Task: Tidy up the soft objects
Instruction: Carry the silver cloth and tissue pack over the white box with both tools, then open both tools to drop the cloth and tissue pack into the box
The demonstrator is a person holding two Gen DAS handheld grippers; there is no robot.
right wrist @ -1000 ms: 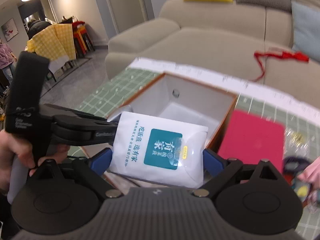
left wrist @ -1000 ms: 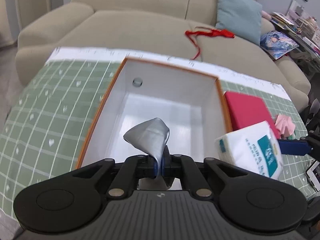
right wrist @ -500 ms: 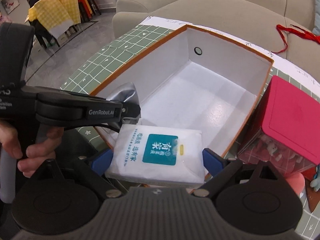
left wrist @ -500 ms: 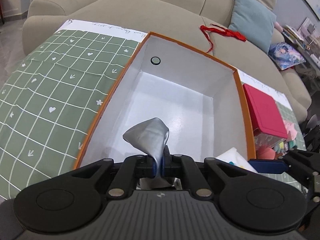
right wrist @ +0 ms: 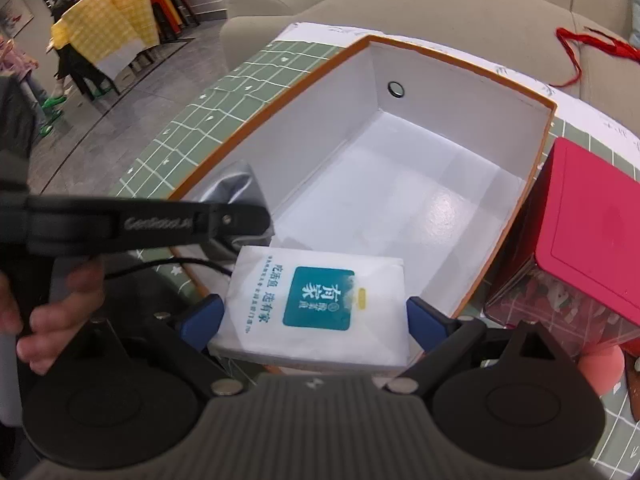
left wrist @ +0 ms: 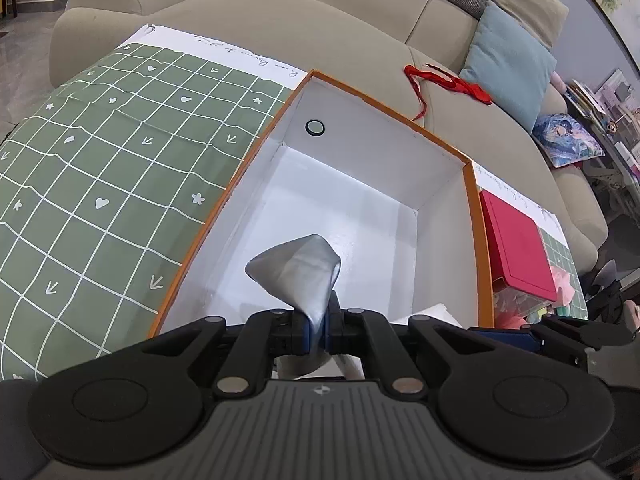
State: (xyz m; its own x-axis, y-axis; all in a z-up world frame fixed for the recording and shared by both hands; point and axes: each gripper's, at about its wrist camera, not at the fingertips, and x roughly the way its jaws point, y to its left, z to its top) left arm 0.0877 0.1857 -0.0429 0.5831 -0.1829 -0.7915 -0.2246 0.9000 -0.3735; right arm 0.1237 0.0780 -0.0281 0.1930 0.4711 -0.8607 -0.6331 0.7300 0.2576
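Observation:
An open orange-rimmed box (left wrist: pixel 224 204) with a white inside (right wrist: pixel 400 200) stands on the green checked cloth. My left gripper (left wrist: pixel 319 330) is shut on a soft silver pouch (left wrist: pixel 300 276) and holds it over the box's near left part; the pouch also shows in the right wrist view (right wrist: pixel 236 184). My right gripper (right wrist: pixel 314 316) is shut on a white tissue pack with a teal label (right wrist: pixel 320 308), held over the box's near edge. A corner of the pack shows in the left wrist view (left wrist: pixel 436 312).
A clear container with a red lid (right wrist: pixel 588 240) stands right of the box, also in the left wrist view (left wrist: pixel 516 248). Pink soft items (right wrist: pixel 600 368) lie beside it. A beige sofa (left wrist: pixel 280 20) with a red ribbon (left wrist: pixel 448 80) lies beyond the table.
Both grippers have moved forward and lower over the box, each keeping its load. The tissue pack now sits at the box's near edge, close beside the left gripper.

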